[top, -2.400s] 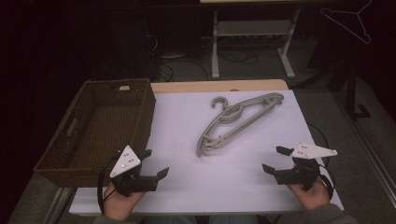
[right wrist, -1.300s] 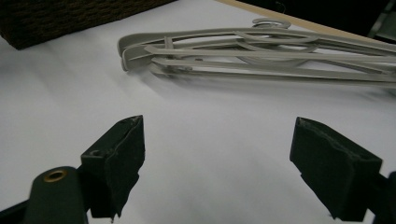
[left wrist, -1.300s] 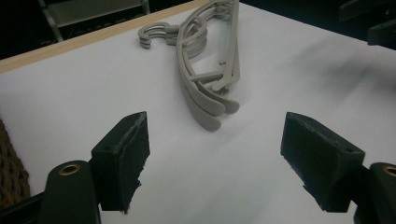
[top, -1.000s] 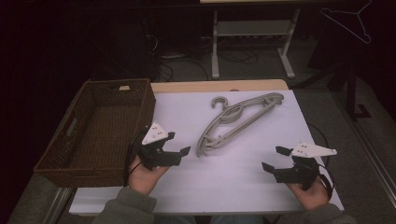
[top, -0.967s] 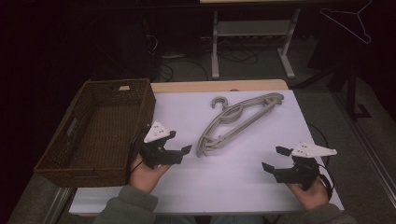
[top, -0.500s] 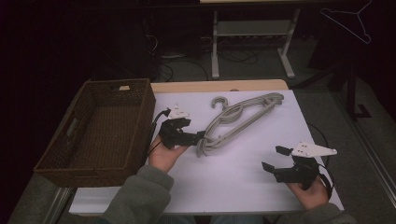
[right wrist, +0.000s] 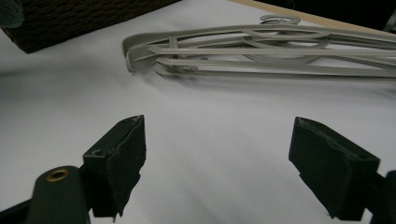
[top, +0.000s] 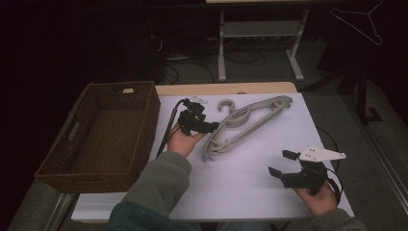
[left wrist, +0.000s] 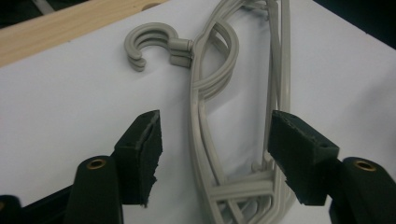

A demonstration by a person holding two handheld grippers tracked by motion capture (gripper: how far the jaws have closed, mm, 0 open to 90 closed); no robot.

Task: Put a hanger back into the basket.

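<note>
The fingers [left wrist: 140, 154] of the left gripper [left wrist: 217, 163] are set apart astride one arm end of the stack of grey hangers [left wrist: 219, 140], with the pads not yet pressed on the plastic, and they have just been closing. The stack is laid flat on the white bench [top: 260, 178], its long axis run diagonally from near the left gripper [top: 211, 126] toward the far right corner, hooks pointed to the far edge. The right gripper [top: 281, 163] is held wide open and empty, well apart from the hangers [top: 245, 122].

A dim lab or workshop; cables [top: 250, 57] trail across the floor beneath a metal stand [top: 260, 33].
</note>
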